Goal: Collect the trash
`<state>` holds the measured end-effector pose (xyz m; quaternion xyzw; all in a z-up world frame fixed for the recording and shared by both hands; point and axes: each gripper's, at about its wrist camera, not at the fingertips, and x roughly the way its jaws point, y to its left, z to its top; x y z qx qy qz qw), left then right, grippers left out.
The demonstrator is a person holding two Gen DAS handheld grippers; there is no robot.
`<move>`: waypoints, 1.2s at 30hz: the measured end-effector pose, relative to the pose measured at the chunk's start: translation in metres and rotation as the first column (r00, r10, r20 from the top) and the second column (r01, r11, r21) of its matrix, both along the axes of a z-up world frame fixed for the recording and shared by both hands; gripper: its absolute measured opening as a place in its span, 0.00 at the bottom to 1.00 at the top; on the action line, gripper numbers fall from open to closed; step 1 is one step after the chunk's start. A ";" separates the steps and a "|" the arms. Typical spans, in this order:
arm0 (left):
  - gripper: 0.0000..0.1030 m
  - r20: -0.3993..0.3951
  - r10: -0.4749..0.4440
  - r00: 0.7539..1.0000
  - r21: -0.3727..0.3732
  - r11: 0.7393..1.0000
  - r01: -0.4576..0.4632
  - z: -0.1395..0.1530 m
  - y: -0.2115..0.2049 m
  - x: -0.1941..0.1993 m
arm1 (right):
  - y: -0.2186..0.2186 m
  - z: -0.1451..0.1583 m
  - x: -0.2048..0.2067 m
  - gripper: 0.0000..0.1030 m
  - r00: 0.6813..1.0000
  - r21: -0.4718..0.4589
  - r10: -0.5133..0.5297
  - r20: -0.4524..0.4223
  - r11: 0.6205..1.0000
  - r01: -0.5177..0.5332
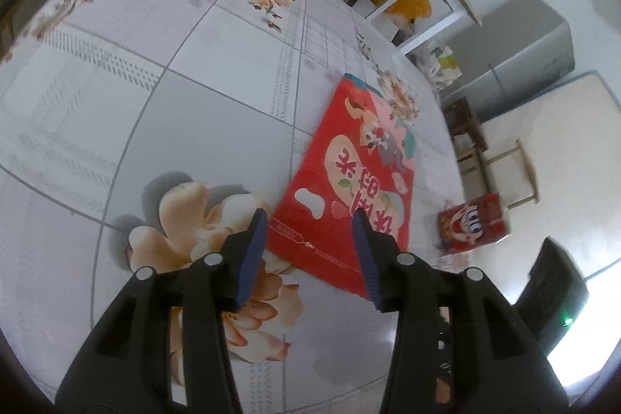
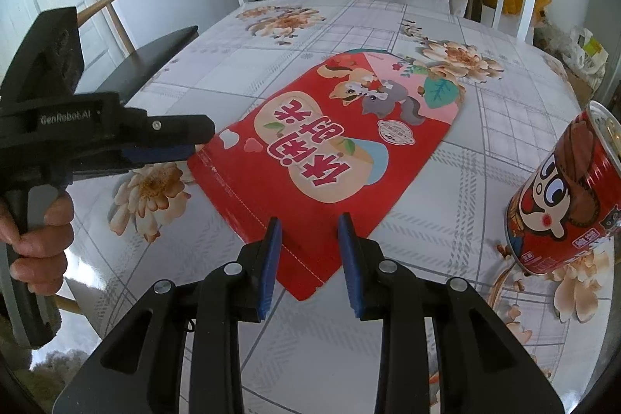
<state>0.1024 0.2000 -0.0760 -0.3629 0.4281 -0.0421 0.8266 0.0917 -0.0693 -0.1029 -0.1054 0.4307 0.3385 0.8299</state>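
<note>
Right gripper sits closest, jaws parted with nothing pinched, hovering over the near corner of the red snack bag. That bag lies flat on the flowered tablecloth, mid-table. At three o'clock of it stands a red can, upright and apart from the bag. At nine o'clock the left gripper comes in with its tip at the bag's left corner; its own camera shows the blue pads spread, gripping nothing.

Home: floral tablecloth, fridge
</note>
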 end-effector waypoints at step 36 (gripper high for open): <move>0.60 -0.026 -0.134 0.991 0.325 0.936 0.135 0.013 -0.041 0.023 | -0.005 -0.002 0.002 0.29 0.999 0.062 0.026 -0.019 0.998 -0.025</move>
